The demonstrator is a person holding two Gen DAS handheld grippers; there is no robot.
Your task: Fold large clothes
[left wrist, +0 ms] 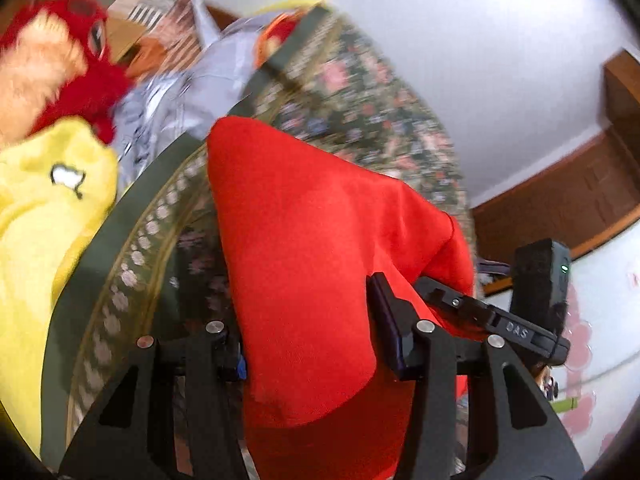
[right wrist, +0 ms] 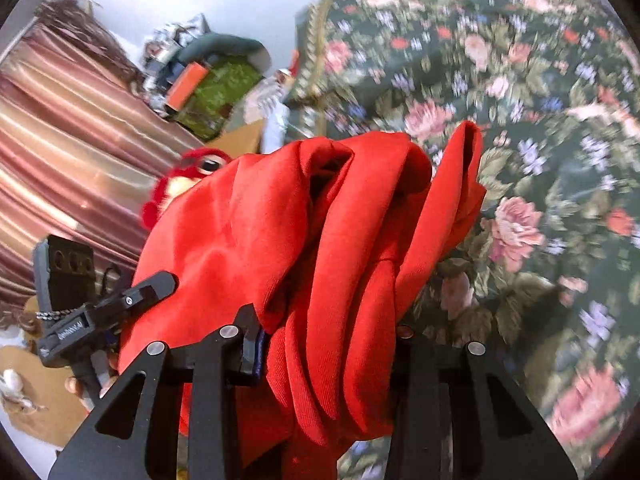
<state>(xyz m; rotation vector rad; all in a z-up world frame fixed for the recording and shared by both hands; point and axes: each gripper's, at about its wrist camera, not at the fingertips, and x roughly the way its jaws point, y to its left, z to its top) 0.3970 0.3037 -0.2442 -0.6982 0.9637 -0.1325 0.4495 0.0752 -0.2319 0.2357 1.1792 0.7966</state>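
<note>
A large red garment point(left wrist: 304, 248) hangs draped over and between my left gripper's point(left wrist: 312, 344) jaws, which are shut on it. It is lifted above a floral bedspread point(left wrist: 360, 92). In the right wrist view the same red garment point(right wrist: 320, 248) is bunched in thick folds over my right gripper point(right wrist: 328, 352), which is shut on it. The other gripper point(right wrist: 104, 308) shows at the left of that view, also in the red cloth. The fingertips of both grippers are hidden by fabric.
A yellow plush toy point(left wrist: 44, 216) and a red furry plush point(left wrist: 60, 64) lie at the bed's left, with a silver-grey bag point(left wrist: 192, 88) behind. Striped curtains point(right wrist: 60, 152) and a cluttered shelf point(right wrist: 200, 80) stand past the floral bedspread point(right wrist: 540, 160). Wooden trim point(left wrist: 560, 200) runs along the wall.
</note>
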